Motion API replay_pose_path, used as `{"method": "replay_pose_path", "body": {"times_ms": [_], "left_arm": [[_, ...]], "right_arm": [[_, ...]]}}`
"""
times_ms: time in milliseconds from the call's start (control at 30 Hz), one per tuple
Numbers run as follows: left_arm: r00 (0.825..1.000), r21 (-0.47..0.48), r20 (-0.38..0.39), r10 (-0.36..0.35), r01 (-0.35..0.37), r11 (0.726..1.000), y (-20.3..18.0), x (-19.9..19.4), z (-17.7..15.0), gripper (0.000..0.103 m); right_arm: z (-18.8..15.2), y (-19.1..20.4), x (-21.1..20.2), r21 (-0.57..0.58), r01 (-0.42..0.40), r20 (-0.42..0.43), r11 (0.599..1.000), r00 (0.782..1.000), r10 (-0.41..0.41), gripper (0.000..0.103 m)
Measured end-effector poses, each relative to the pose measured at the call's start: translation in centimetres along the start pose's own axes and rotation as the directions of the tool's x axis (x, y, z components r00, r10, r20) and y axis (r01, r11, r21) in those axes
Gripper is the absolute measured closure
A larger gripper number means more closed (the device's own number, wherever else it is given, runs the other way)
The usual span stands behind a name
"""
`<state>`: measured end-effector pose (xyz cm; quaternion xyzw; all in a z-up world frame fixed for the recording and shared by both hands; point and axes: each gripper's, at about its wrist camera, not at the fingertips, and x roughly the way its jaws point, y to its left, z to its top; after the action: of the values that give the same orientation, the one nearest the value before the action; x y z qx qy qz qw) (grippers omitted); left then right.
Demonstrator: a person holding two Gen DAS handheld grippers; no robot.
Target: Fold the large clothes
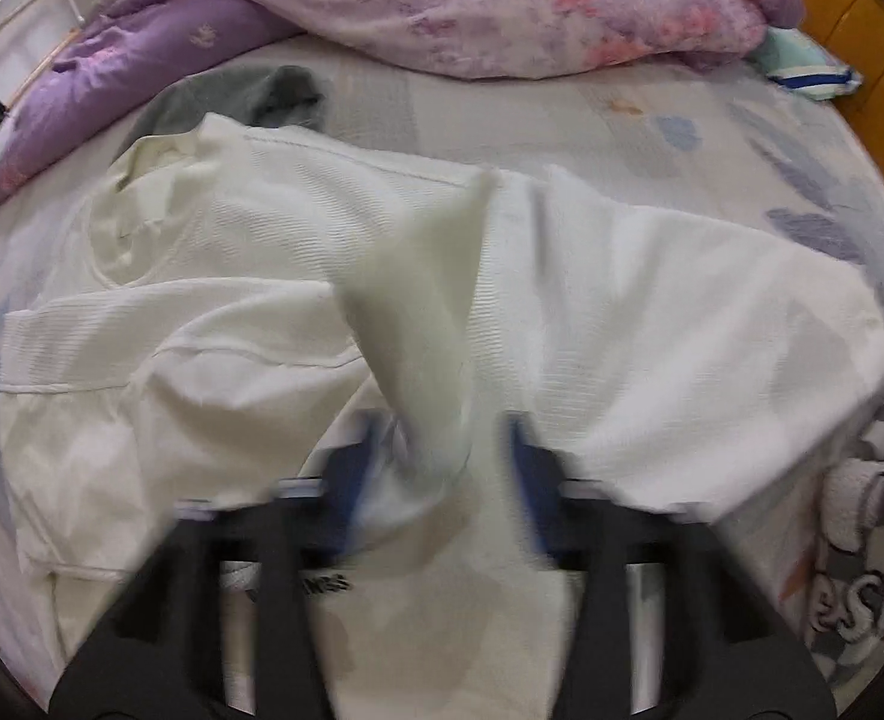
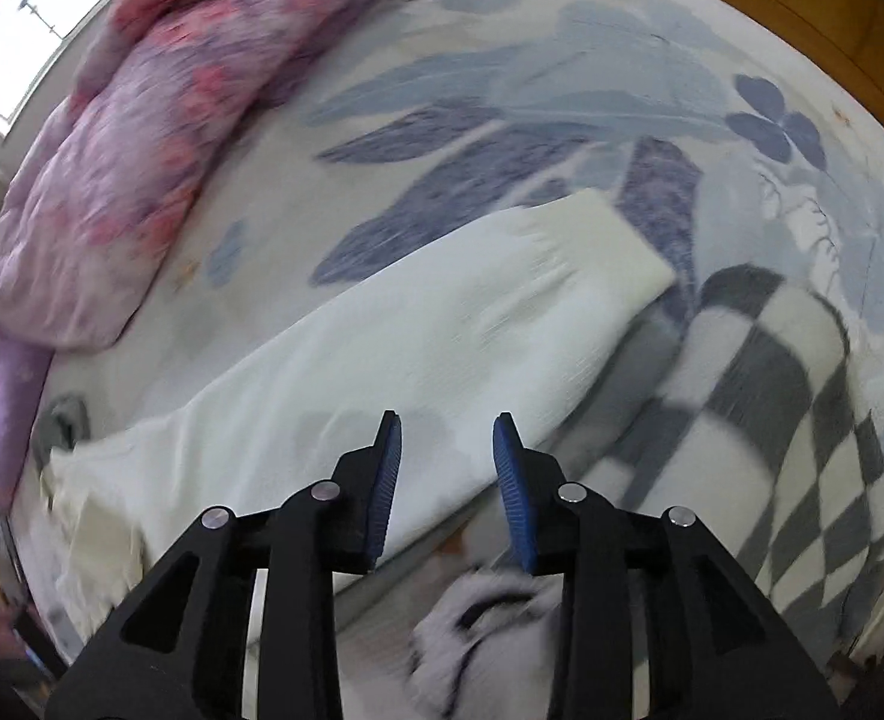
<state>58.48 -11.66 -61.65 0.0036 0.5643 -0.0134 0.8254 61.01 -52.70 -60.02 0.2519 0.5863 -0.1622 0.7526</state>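
A large white garment (image 1: pixel 232 276) lies spread on the bed. In the left wrist view a strip of it, a sleeve or cuff (image 1: pixel 424 324), runs up from the bed into my left gripper (image 1: pixel 442 462). The jaws look apart with cloth between them; motion blur hides whether they pinch it. In the right wrist view a long white sleeve (image 2: pixel 442 324) with its cuff (image 2: pixel 598 246) lies diagonally across the bed. My right gripper (image 2: pixel 447 480) hovers above the sleeve, open and empty.
A pink floral quilt (image 1: pixel 502 0) and a purple quilt (image 1: pixel 118 78) are piled at the far side. A grey garment (image 1: pixel 286 90) lies behind the white one. A grey-and-white checked fleece (image 2: pixel 772 396) lies right of the sleeve. The wooden bed frame (image 2: pixel 802 6) borders the right.
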Motion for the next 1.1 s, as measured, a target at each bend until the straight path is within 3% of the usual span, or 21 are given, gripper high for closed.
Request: {"method": "replay_pose_path", "body": {"times_ms": [133,233,400,533,667,733,900,1000,1100], "left_arm": [[0.997,0.028,0.044,-0.068,0.067,0.997,-1.0,-1.3,0.8,0.038],[0.999,0.012,0.034,-0.013,0.013,1.0,-0.1,-1.1,1.4,0.038],[0.992,-0.085,-0.046,0.119,-0.122,0.989,3.6,0.4,1.4,0.038],[0.983,-0.092,-0.111,0.145,-0.156,0.983,5.8,1.7,0.6,0.038],[0.97,-0.058,-0.205,0.129,-0.144,0.988,6.1,4.4,-0.4,0.038],[0.972,-0.049,-0.21,0.107,-0.12,0.992,6.3,4.7,-0.7,0.038],[0.988,-0.089,-0.152,0.035,-0.049,0.995,8.7,1.8,-0.3,0.038],[0.994,-0.172,-0.113,-0.002,-0.018,0.985,12.1,-1.0,-0.4,0.035],[0.996,-0.22,-0.088,0.008,-0.028,0.975,16.0,-3.6,-0.9,0.035]], "right_arm": [[1.8,-3.2,1.9,0.084,0.096,-0.051,0.992,0.994,-0.092,0.062],[2.8,-4.1,3.3,0.119,0.095,-0.079,0.988,0.993,-0.086,0.062],[4.3,-4.2,6.4,0.133,0.199,-0.167,0.971,0.97,-0.176,0.06],[4.8,-3.9,7.5,0.091,0.262,-0.18,0.961,0.953,-0.243,0.059],[4.0,-4.1,5.7,0.088,0.253,-0.099,0.963,0.965,-0.245,0.087],[3.2,-3.9,4.0,0.076,0.204,-0.033,0.976,0.979,-0.202,0.092],[0.4,-1.0,-2.4,0.001,0.165,0.171,0.986,0.972,-0.163,0.095],[-1.7,3.2,-6.5,-0.075,0.113,0.293,0.991,0.952,-0.086,0.096],[-4.8,8.8,-10.1,-0.196,0.045,0.372,0.98,0.928,0.032,0.098]]}}
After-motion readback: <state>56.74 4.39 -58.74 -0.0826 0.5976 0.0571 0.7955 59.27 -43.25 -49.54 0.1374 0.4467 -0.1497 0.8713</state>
